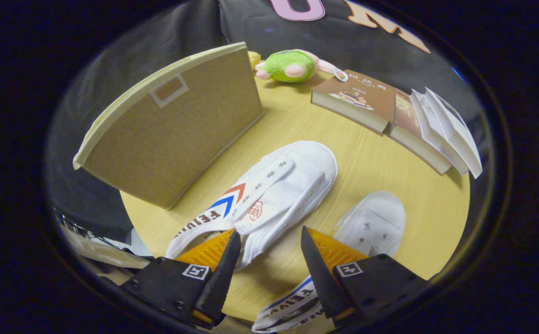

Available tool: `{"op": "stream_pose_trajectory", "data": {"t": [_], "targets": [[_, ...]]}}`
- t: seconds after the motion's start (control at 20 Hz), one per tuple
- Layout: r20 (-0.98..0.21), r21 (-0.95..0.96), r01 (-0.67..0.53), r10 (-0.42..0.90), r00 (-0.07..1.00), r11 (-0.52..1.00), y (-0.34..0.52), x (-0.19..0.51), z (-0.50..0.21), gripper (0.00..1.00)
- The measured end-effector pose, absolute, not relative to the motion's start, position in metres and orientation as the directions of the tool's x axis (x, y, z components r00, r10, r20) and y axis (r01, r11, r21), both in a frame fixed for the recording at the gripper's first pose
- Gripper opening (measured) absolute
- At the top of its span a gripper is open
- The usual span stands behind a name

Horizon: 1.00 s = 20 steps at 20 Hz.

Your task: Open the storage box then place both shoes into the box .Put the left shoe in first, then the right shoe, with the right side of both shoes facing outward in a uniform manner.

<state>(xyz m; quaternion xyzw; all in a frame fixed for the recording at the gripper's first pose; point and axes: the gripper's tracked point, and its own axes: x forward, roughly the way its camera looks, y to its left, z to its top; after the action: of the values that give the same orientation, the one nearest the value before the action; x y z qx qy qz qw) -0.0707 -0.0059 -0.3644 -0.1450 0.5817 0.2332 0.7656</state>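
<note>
Two fingers of the gripper [269, 253] stand apart at a medium gap, nothing clamped between them, hovering over the near edge of the round wooden table [390, 185]. Left finger sits over the heel end of the first white shoe [274, 185], whether it touches the shoe cannot be told; this shoe lies on its side just ahead of the fingers, toe pointing toward the middle of the table, red and blue chevrons on the side facing up. Second white shoe [371, 222] lies beside and partly under the right finger, near the table's near-right edge, its heel part hidden below the finger, toe poking out beyond it. Both shoes are outside the box, close together but apart. Storage box [176, 130], tan fabric with a pale rim and a small label frame, stands at the table's left edge beyond the first shoe, lid closed. Further back, two books [357, 99] lie near the far right edge, one open with pages fanned. Green plush toy [292, 65] sits at the far edge, just beside the box's back corner.
</note>
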Motion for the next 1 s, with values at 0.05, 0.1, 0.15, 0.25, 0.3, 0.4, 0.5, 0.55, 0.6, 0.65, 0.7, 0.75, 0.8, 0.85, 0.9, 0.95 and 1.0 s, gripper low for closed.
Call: {"op": "stream_pose_trajectory", "data": {"t": [0.05, 0.1, 0.15, 0.25, 0.3, 0.4, 0.5, 0.55, 0.6, 0.65, 0.7, 0.75, 0.8, 0.85, 0.9, 0.95, 1.0], "targets": [[-0.961, 0.066, -0.493, 0.189, 0.203, 0.868, -0.004, -0.07, -0.361, 0.74], [-0.964, 0.078, -0.477, 0.189, 0.19, 0.875, -0.006, -0.07, -0.364, 0.64], [-0.967, 0.094, -0.443, 0.188, 0.171, 0.891, -0.007, -0.071, -0.365, 0.54], [-0.968, 0.124, -0.328, 0.186, 0.167, 0.937, -0.009, -0.073, -0.366, 0.34], [-0.97, 0.134, -0.262, 0.18, 0.161, 0.956, -0.01, -0.072, -0.368, 0.24], [-0.966, 0.166, -0.143, 0.19, 0.177, 0.976, -0.011, -0.072, -0.366, 0.04], [-0.959, 0.197, -0.061, 0.205, 0.196, 0.979, -0.01, -0.066, -0.361, 0.04], [-0.953, 0.218, -0.018, 0.216, 0.213, 0.976, -0.009, -0.061, -0.358, 0.03], [-0.947, 0.249, 0.017, 0.239, 0.213, 0.968, -0.006, -0.06, -0.35, 0.03], [-0.941, 0.277, 0.052, 0.26, 0.218, 0.959, -0.002, -0.057, -0.345, 0.03], [-0.933, 0.298, 0.083, 0.273, 0.233, 0.951, -0.001, -0.052, -0.34, 0.03], [-0.929, 0.316, 0.107, 0.285, 0.234, 0.943, 0.002, -0.051, -0.337, 0.03], [-0.925, 0.33, 0.137, 0.291, 0.245, 0.934, 0.004, -0.05, -0.333, 0.03], [-0.921, 0.343, 0.154, 0.3, 0.249, 0.927, 0.008, -0.049, -0.33, 0.03], [-0.916, 0.354, 0.172, 0.304, 0.26, 0.919, 0.012, -0.047, -0.328, 0.03], [-0.915, 0.363, 0.187, 0.311, 0.259, 0.913, 0.014, -0.047, -0.327, 0.03], [-0.908, 0.377, 0.223, 0.311, 0.282, 0.899, 0.016, -0.043, -0.325, 0.03]]}}
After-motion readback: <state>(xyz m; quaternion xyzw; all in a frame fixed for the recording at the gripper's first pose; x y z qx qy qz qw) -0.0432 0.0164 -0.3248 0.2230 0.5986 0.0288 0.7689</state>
